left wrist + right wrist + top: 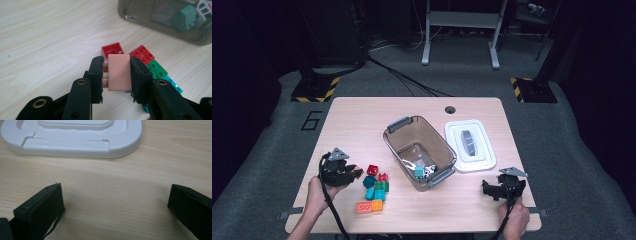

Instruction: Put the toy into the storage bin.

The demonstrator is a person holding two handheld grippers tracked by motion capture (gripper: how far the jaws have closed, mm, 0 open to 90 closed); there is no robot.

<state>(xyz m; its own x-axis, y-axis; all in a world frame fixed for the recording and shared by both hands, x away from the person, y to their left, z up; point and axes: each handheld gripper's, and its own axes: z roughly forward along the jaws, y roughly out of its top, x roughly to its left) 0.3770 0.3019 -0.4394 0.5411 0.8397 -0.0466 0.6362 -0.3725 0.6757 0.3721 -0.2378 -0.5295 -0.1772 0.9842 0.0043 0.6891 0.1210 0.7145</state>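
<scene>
Pink brick [119,72], pinched in the left gripper [117,75] above the left pile, could slip off its smooth faces before reaching the bin [419,150]; right gripper [115,205] rests spread.

pale pink brick [119,72] between black jaws. red brick [112,49], green brick [156,69], smoky grey bin [419,151]. white lid [469,145] on light wood table [362,115].

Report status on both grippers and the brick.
Left hand-held gripper shut on pink brick. Right hand-held gripper open, near white lid. Bin path unobstructed.
</scene>
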